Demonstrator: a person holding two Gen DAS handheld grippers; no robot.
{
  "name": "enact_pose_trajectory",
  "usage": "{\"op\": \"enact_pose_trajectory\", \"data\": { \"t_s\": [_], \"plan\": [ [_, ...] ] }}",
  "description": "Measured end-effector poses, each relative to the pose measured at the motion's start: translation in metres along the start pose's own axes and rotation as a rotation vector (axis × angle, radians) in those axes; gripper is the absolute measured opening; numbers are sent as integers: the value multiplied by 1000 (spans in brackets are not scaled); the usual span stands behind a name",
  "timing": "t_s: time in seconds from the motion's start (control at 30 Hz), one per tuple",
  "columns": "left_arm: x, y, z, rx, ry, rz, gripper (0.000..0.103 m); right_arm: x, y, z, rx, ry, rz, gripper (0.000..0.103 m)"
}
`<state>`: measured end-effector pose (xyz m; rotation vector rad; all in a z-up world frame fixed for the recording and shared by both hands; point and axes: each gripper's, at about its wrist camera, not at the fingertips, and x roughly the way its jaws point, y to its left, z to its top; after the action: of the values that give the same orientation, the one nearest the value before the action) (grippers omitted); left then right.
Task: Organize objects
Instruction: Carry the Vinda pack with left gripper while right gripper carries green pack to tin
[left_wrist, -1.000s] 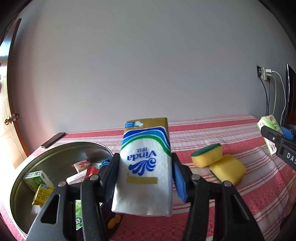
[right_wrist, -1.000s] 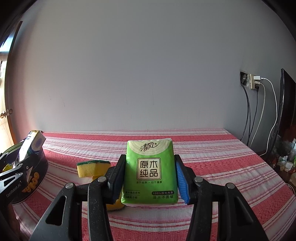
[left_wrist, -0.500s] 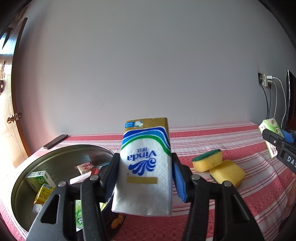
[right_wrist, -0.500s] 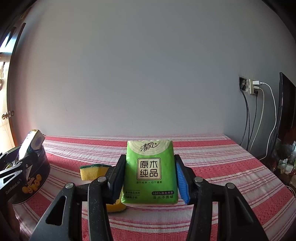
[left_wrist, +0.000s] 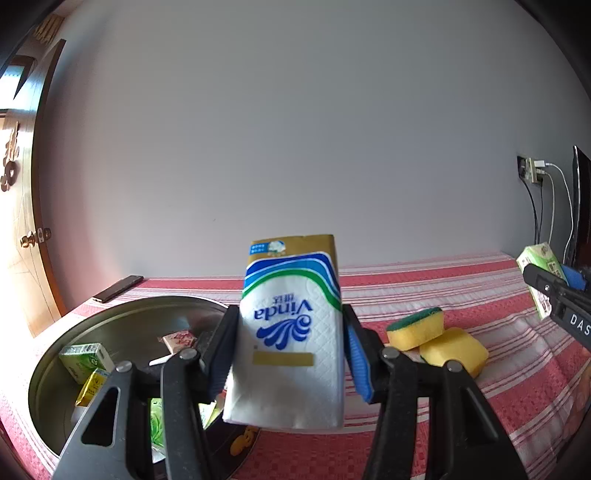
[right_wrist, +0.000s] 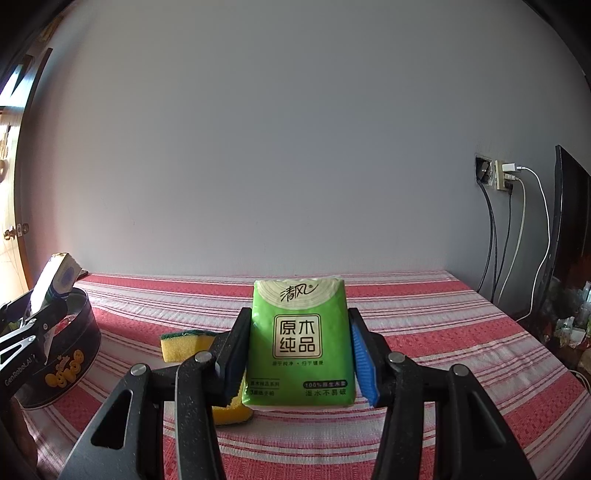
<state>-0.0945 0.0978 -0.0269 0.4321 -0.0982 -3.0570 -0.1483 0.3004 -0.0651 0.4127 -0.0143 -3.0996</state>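
My left gripper (left_wrist: 290, 350) is shut on a white and blue Vinda tissue pack (left_wrist: 291, 343), held upright just right of a round metal tin (left_wrist: 122, 317) that holds several small packets. My right gripper (right_wrist: 297, 350) is shut on a green tissue pack (right_wrist: 299, 339), held above the striped red cloth. Two yellow sponges with green backs (left_wrist: 436, 339) lie on the cloth between the grippers. In the right wrist view the tin (right_wrist: 62, 365) and the left gripper with its pack (right_wrist: 55, 288) show at the left edge; one sponge (right_wrist: 184, 345) lies behind my left finger.
A dark phone (left_wrist: 118, 288) lies at the table's back left corner. A wooden door (left_wrist: 22, 221) stands at the left. Wall sockets with cables (right_wrist: 504, 177) and a dark screen (right_wrist: 569, 221) are at the right. Grey wall behind the table.
The left wrist view has tilted up a little, so the tin and sponges sit lower in frame. Both packs stay gripped. The right gripper has hardly moved.
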Motion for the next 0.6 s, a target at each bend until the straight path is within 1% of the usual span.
{"op": "enact_pose_trajectory", "data": {
  "t_s": [0.4,0.6],
  "plan": [
    [-7,12,0,-42,-34,32,53,-6,-1,1,14,-24,9,52],
    [-9,15,0,-49,-46,44,53,-8,-1,1,25,-32,45,52]
  ]
}}
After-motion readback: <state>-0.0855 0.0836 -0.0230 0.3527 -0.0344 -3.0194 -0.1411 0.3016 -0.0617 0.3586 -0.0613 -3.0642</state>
